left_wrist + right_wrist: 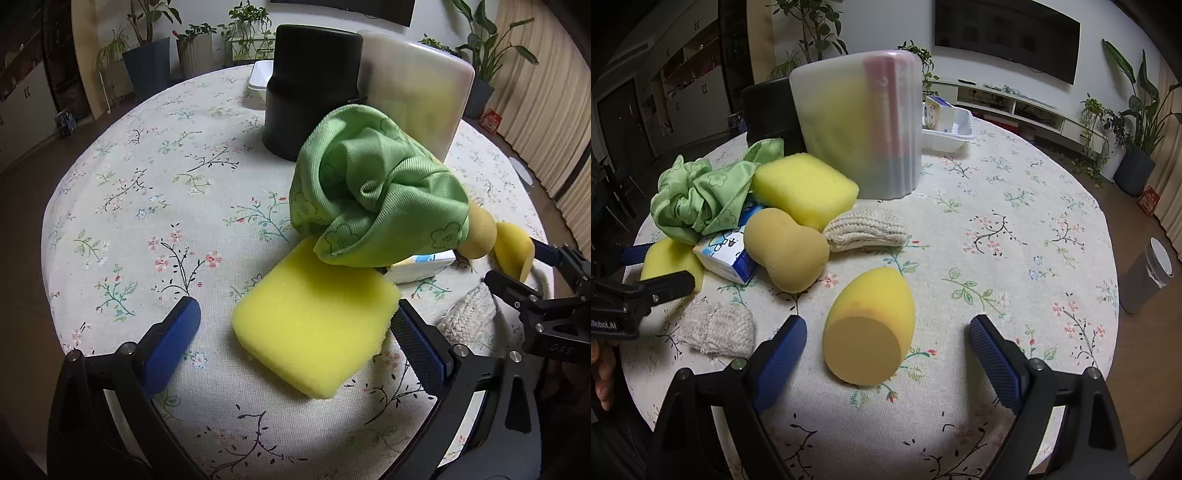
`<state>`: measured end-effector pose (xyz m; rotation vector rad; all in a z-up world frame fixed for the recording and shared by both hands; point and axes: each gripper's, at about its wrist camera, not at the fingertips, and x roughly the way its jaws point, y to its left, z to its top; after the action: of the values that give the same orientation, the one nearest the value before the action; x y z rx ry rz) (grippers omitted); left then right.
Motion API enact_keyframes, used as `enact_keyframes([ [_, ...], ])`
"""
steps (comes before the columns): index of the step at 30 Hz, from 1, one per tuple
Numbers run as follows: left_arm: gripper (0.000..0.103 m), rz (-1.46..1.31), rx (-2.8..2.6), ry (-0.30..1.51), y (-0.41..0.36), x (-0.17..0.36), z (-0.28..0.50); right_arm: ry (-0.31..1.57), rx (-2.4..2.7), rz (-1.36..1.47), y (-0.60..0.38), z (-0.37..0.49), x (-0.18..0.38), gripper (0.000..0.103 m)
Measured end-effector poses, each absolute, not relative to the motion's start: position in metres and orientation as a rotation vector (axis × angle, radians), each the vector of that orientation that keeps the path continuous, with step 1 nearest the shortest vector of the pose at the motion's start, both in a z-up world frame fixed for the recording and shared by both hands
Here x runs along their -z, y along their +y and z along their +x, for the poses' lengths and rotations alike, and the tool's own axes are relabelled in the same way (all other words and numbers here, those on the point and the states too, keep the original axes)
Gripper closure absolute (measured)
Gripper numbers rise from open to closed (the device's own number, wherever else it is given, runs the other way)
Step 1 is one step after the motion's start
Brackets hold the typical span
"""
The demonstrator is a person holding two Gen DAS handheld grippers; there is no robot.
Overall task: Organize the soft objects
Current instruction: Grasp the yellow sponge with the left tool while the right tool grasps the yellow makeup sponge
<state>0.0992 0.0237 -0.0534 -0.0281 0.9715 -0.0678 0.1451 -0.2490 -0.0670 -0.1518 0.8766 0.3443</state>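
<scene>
From the left wrist camera, the left gripper has its jaws spread wide, its ribbed blue pads flanking a porous, rounded-corner yellow sponge block at lower centre; the right pad touches the block's edge, the left stands apart. Over the block's far corner slumps a crumpled green cloth, finely ribbed and printed with flower outlines. Behind it, upper centre, stand a smooth black cylinder and a frosted translucent container. The floral tablecloth lies bare across the left half of the frame, out to the table's round edge.

From the right wrist camera, the right gripper is likewise wide open around a smooth egg-shaped yellow sponge, lying with its flat cut face toward the lens, neither pad touching it. At centre left cluster a gourd-shaped tan sponge, a small printed carton, a second yellow block and two knitted cream pads. The right half of the cloth is open up to the rim.
</scene>
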Motion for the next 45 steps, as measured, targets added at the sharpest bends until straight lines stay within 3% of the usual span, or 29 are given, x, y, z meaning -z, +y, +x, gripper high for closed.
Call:
enact_keyframes([
  [3,0.000,0.023,0.044,0.962,0.016,0.056,0.098,0.886,-0.327,-0.149,-0.249,0.146,0.069,0.000],
  [9,0.000,-0.003,0.016,0.908,0.016,0.055,0.087,0.885,-0.317,-0.143,-0.250,0.148,0.070,0.000],
  [18,0.000,-0.001,0.000,0.983,0.014,0.052,0.095,0.889,-0.317,-0.144,-0.249,0.149,0.069,0.000],
  [20,0.000,0.006,-0.001,0.978,0.012,0.051,0.094,0.884,-0.320,-0.145,-0.248,0.148,0.070,0.003],
  [23,0.002,0.033,0.023,0.966,0.005,0.050,0.093,0.870,-0.335,-0.150,-0.246,0.144,0.068,0.018],
  [26,0.016,0.035,0.061,0.954,-0.001,0.049,0.092,0.853,-0.346,-0.151,-0.245,0.141,0.066,0.030],
  [28,0.019,0.029,0.060,0.950,0.000,0.049,0.091,0.844,-0.354,-0.145,-0.245,0.140,0.064,0.047],
  [32,0.025,0.020,0.058,0.942,0.001,0.048,0.091,0.835,-0.366,-0.144,-0.245,0.138,0.063,0.059],
  [39,0.040,0.005,0.067,0.929,0.006,0.047,0.091,0.833,-0.374,-0.140,-0.246,0.138,0.062,0.063],
  [45,0.045,-0.032,0.070,0.920,0.013,0.043,0.088,0.817,-0.387,-0.133,-0.246,0.133,0.058,0.065],
])
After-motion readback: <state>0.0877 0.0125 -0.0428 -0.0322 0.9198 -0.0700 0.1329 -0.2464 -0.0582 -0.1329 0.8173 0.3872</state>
